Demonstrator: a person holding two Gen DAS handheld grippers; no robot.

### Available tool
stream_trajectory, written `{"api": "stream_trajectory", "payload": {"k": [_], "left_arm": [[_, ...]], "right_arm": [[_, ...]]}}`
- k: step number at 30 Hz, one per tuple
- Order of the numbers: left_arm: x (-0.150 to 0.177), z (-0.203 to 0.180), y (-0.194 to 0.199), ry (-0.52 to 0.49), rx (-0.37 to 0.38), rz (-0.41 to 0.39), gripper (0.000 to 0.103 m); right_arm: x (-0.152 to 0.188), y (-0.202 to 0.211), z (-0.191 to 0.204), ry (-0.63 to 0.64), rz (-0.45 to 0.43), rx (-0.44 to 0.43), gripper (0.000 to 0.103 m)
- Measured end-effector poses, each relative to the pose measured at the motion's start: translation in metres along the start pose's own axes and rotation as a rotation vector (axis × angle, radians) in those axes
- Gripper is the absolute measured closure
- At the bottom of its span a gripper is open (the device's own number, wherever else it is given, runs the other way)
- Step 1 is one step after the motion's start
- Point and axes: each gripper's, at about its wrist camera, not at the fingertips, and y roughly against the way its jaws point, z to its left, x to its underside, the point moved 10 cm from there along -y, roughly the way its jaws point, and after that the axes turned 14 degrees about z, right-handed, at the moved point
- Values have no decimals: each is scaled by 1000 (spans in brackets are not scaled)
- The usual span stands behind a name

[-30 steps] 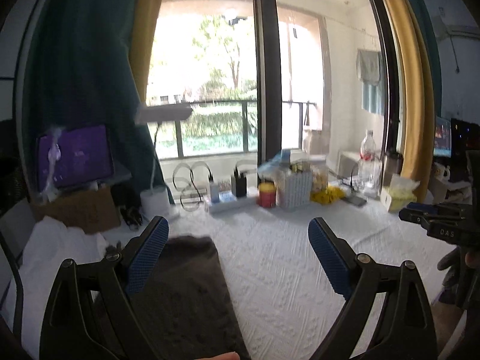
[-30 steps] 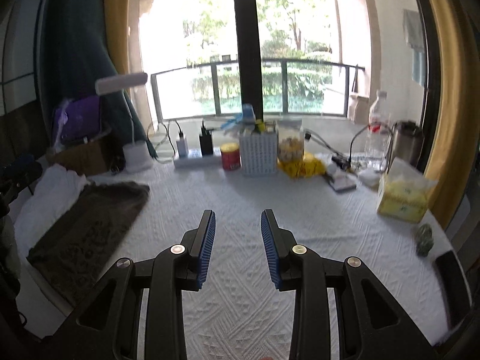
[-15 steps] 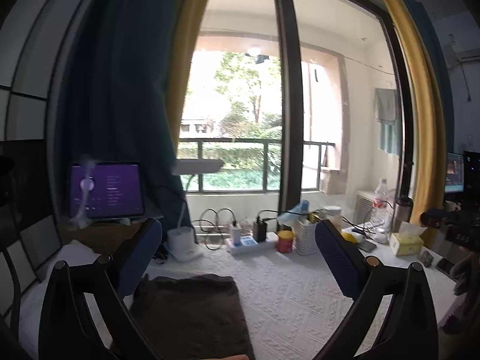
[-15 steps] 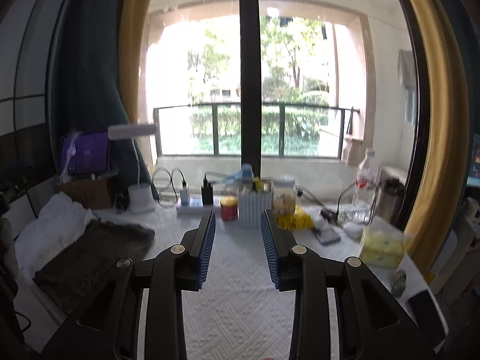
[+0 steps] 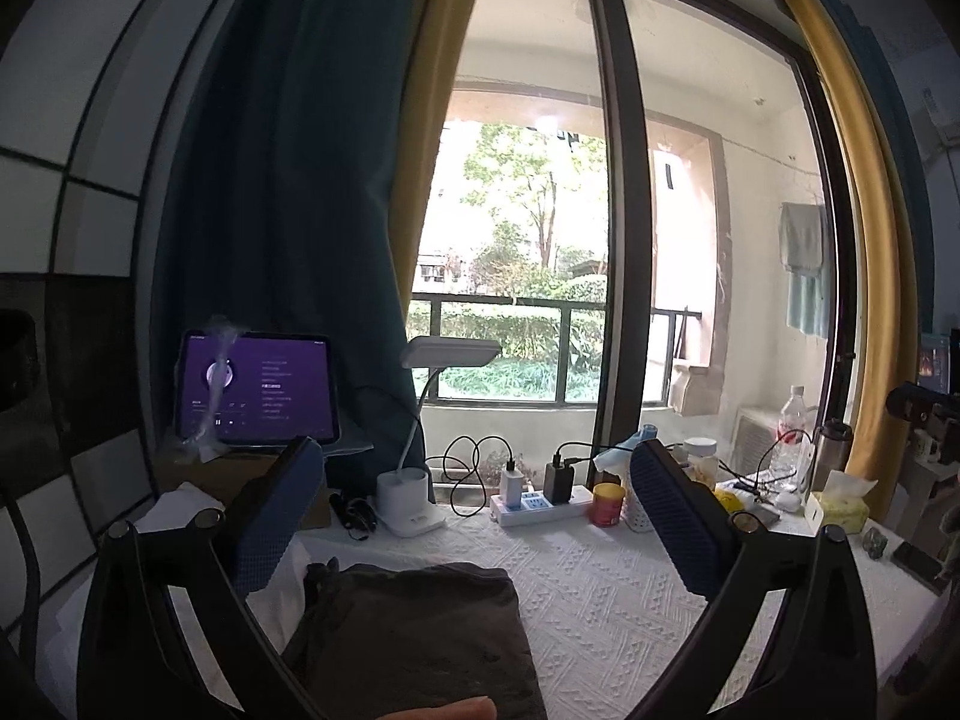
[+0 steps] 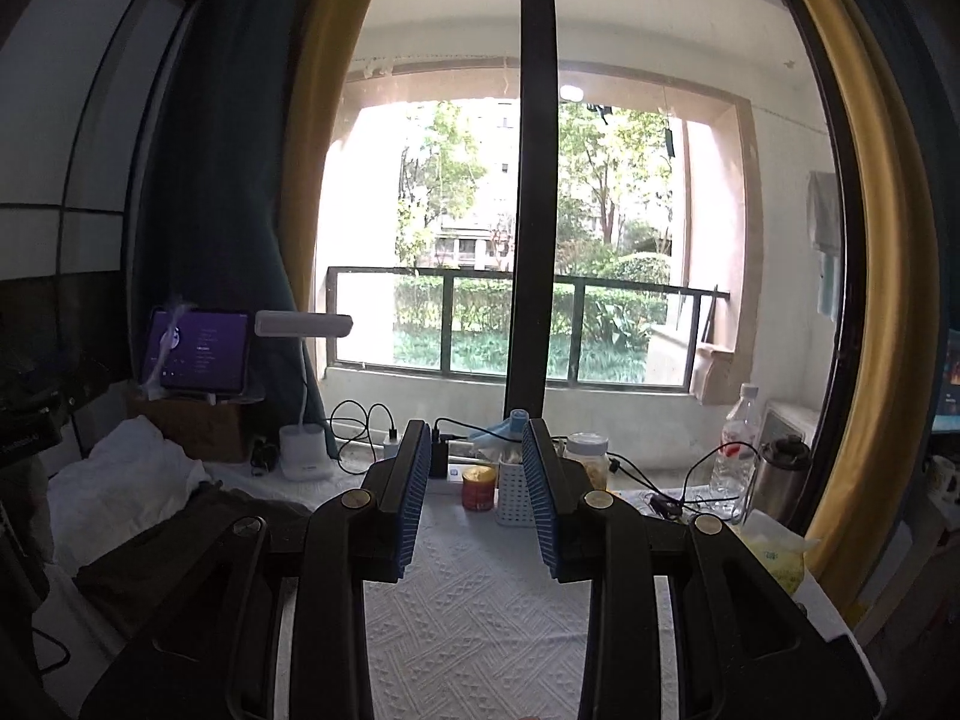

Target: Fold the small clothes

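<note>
A dark grey-brown folded garment (image 5: 414, 630) lies on the white textured table cover at the left side, below my left gripper (image 5: 474, 516), which is wide open and empty, raised above the table. The garment also shows in the right wrist view (image 6: 174, 546) at the left, next to a white cloth (image 6: 120, 486). My right gripper (image 6: 477, 492) is held above the table's middle, empty, with a narrow gap between the blue pads.
At the table's back edge stand a white desk lamp (image 5: 414, 498), a power strip (image 5: 540, 507) with chargers, a red can (image 5: 606, 504), a white basket (image 6: 513, 492), a water bottle (image 6: 735, 450), a metal flask (image 6: 777, 474) and a tissue pack (image 5: 840, 507). A tablet (image 5: 258, 390) sits at the back left.
Both grippers have risen and tilted up, so the window fills more of each view and the table sits lower. Neither gripper's opening has changed.
</note>
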Motion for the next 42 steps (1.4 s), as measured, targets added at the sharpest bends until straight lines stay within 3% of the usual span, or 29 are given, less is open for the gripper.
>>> {"api": "stream_trajectory", "payload": {"k": [12,42], "left_arm": [[12,7,-15,9,-18,53,2],[18,6,-22,13,-24,62,2]], "right_arm": [[18,-36,-2,-16,81,-3,69],[27,-38,-6,-10,109,-2,69]]}}
